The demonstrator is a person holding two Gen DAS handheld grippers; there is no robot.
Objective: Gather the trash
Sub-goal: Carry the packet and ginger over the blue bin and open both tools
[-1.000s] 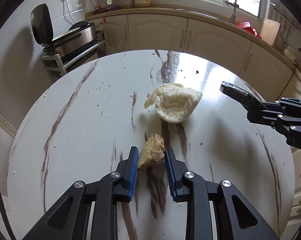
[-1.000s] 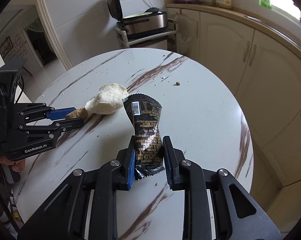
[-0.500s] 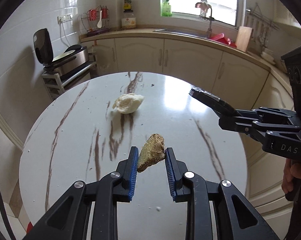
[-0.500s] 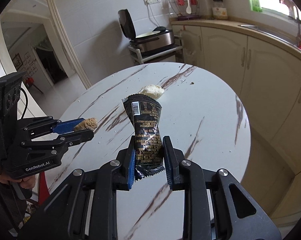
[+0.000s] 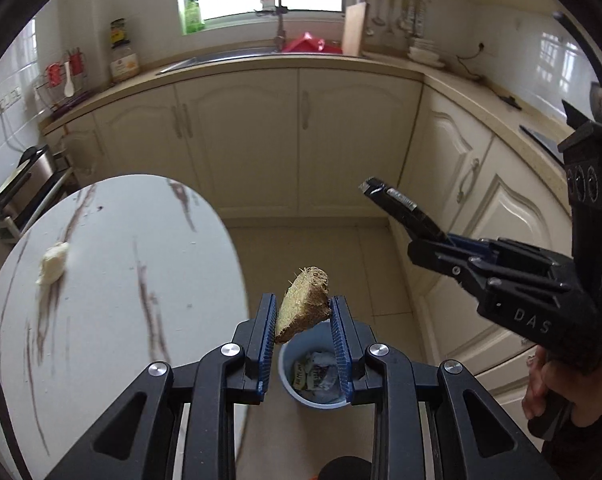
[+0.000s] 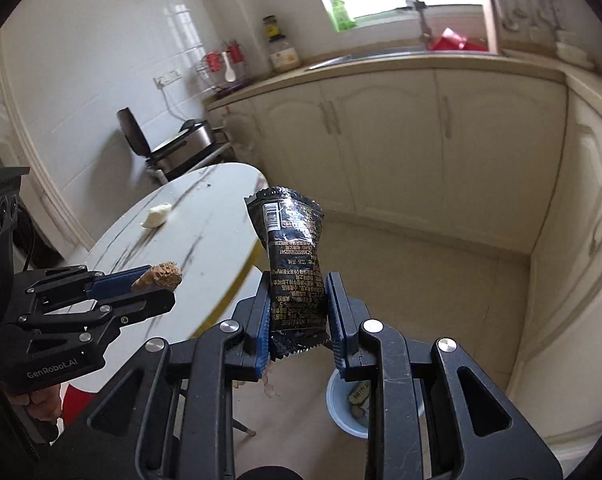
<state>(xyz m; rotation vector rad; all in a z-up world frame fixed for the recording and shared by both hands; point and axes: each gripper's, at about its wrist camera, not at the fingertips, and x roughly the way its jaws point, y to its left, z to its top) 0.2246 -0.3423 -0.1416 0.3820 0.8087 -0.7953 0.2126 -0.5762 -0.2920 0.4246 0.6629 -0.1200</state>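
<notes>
A second ago both grippers are over the round marble table (image 5: 113,300), and the white lump (image 5: 53,262) lies just in front of them. Now both have swung away from the table and hang over the tiled floor (image 6: 441,280), in front of the cream cabinets (image 5: 301,140). The white lump has stayed on the table, now well apart from both grippers. The grips themselves have not changed.

The left gripper (image 5: 303,312) is closed on a brown fibrous scrap (image 5: 303,304), which sits tilted between the blue pads (image 5: 267,332). The right gripper (image 6: 297,308) is clamped on the lower part of a black snack wrapper (image 6: 293,264); the wrapper stands up from the jaws, and its torn bottom edge hangs below them.

The left wrist view shows a blue trash bin (image 5: 289,384) on the floor straight below the scrap, with crumpled packets inside it. It also shows the right gripper (image 5: 421,228) from the side, with the wrapper pointing out of it as a thin dark strip, and the hand (image 5: 557,388) that holds this gripper. The right wrist view shows only part of the bin (image 6: 335,400), mostly hidden behind the right finger. It shows the left gripper (image 6: 141,284) from the side with the scrap (image 6: 159,274) at its tip, beside the table edge.
</notes>
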